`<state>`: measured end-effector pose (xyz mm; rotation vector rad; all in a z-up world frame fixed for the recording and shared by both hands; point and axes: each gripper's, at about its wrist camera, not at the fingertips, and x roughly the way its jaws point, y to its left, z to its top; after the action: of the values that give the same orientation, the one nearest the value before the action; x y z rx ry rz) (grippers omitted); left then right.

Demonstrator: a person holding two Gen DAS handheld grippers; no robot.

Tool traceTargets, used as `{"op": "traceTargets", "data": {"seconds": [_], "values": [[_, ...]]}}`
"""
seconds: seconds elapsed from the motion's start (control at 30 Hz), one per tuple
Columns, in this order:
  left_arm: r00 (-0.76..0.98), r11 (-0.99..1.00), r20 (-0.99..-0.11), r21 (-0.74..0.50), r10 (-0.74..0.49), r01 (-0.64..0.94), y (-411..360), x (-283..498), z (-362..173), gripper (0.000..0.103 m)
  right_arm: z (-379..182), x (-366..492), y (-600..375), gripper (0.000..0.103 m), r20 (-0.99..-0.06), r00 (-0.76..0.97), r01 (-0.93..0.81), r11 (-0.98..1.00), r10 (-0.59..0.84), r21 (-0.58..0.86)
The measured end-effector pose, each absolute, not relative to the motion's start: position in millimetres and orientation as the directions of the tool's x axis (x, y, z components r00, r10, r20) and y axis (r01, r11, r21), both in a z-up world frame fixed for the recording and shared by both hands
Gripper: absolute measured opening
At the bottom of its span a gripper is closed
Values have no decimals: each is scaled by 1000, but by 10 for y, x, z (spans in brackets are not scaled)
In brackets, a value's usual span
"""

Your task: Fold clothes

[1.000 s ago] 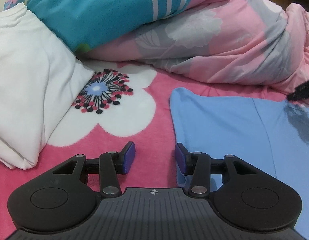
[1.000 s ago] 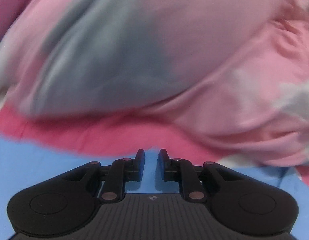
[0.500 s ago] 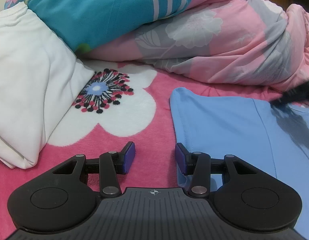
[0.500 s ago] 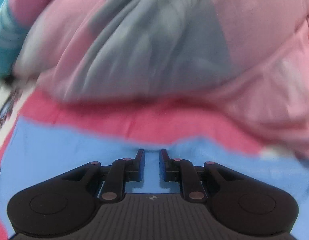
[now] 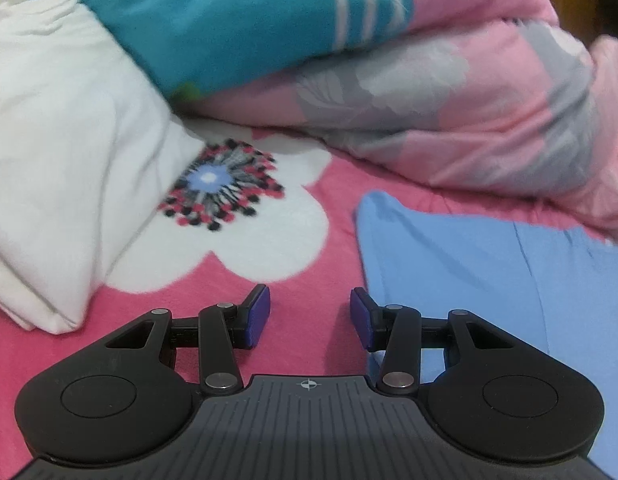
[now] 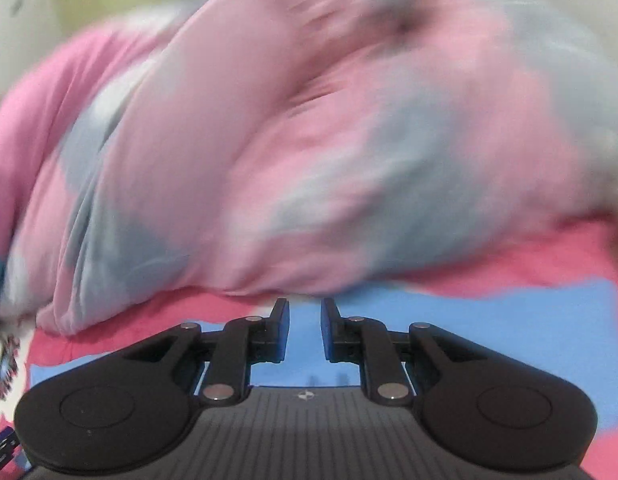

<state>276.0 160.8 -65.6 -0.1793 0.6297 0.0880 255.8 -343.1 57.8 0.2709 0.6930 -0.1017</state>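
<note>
The blue garment (image 5: pixel 489 280) ran off the right and lower edges of the left wrist view, its far side unseen. Beyond the garment, the pink quilt (image 6: pixel 329 140) was smeared by motion blur in the right wrist view, its pattern unreadable. Left of the garment, the white folded cloth (image 5: pixel 61 160) was cut by the frame edge.

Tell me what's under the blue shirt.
The blue shirt lies flat on a pink flowered blanket, which shows along its left and far edges. Whatever the shirt itself covers, blanket or anything else, stays hidden.
</note>
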Motion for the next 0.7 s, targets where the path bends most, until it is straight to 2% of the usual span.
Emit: {"op": "traceTargets", "data": {"seconds": [0.17, 0.23, 0.33, 0.5, 0.7], "values": [[862, 977, -503, -153, 54, -151, 1663, 2579, -445, 45, 1238, 877, -4618, 18, -553, 818, 338, 911, -160, 235], [872, 979, -489, -161, 29, -123, 1610, 2443, -356, 45, 1388, 251, -4890, 18, -522, 831, 367, 893, -191, 258], [864, 979, -501, -197, -50, -57, 1443, 2164, -207, 45, 1454, -512, -5163, 18, -528, 830, 378, 876, -178, 299], [793, 963, -548, -188, -266, 193, 916, 1443, -17, 50, 1021, -789, -4964, 18, -564, 826, 244, 911, -15, 332], [678, 910, -620, -164, -396, 382, 318, 533, -99, 57, 63, -495, -4399, 18, -620, 767, 65, 941, 166, 332]]}}
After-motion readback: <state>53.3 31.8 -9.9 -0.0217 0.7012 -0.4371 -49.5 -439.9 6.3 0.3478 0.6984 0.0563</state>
